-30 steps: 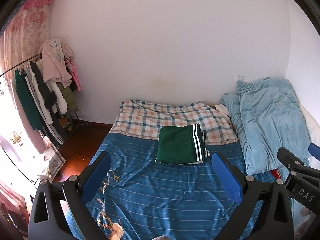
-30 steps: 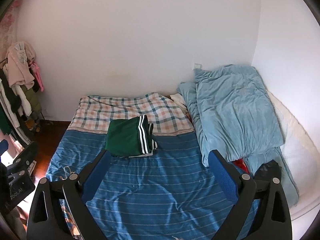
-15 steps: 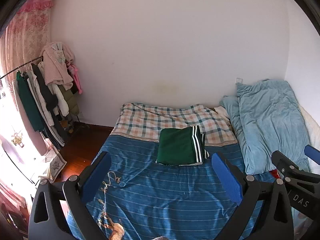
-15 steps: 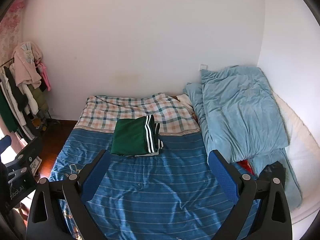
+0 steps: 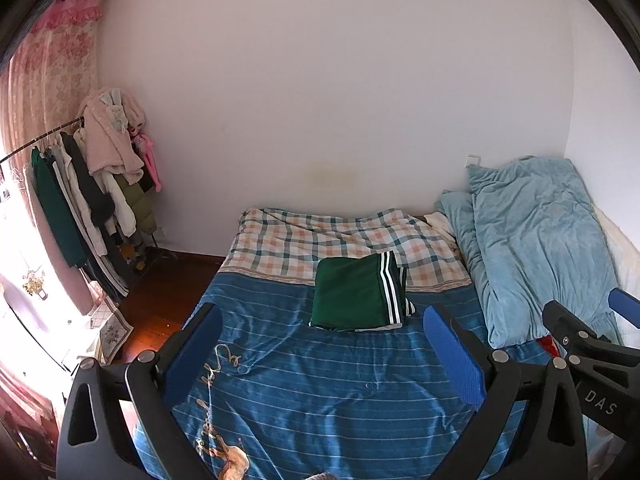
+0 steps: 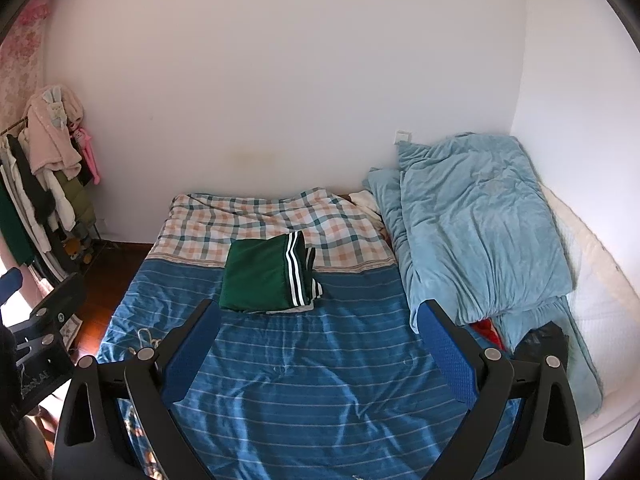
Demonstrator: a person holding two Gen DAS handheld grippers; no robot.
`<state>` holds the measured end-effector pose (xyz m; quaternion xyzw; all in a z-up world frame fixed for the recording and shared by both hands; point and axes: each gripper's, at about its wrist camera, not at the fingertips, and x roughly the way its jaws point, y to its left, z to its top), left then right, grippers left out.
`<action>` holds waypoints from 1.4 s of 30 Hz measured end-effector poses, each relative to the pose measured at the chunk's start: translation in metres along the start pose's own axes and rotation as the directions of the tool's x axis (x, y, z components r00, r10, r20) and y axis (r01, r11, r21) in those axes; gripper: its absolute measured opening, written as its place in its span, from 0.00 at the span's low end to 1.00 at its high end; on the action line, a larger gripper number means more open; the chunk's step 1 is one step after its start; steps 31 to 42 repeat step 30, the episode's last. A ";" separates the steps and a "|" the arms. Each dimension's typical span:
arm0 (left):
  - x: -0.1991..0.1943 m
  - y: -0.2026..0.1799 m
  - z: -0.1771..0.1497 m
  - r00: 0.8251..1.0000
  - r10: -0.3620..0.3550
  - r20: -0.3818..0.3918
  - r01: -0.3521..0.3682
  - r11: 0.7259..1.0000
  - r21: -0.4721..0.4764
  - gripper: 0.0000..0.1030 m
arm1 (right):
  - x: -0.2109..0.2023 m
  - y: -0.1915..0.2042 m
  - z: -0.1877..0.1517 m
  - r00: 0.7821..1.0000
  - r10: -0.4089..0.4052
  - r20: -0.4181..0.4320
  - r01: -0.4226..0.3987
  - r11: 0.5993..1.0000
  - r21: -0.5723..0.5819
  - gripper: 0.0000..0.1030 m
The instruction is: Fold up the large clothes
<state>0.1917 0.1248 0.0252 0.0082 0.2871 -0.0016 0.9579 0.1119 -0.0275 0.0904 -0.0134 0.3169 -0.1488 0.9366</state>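
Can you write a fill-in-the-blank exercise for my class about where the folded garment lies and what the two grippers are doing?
1. The folded green garment has ____ stripes along one edge.
2. It lies on the bed, partly on the blue striped cover and partly on the ____ blanket.
3. The left gripper and the right gripper both have their jaws ____, holding nothing.
4. The light blue duvet is bunched to the ____ of the garment.

Missing words: white; checked; open; right

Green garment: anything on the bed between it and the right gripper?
No. In the right wrist view only bare blue striped cover lies between the open right gripper and the folded green garment; nothing sits on that stretch.
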 end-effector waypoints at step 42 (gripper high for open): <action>-0.012 0.005 -0.005 0.999 0.031 0.016 -0.031 0.999 -0.012 0.99 | -0.009 0.000 -0.004 1.000 0.004 0.007 -0.004 1.000 -0.001 0.97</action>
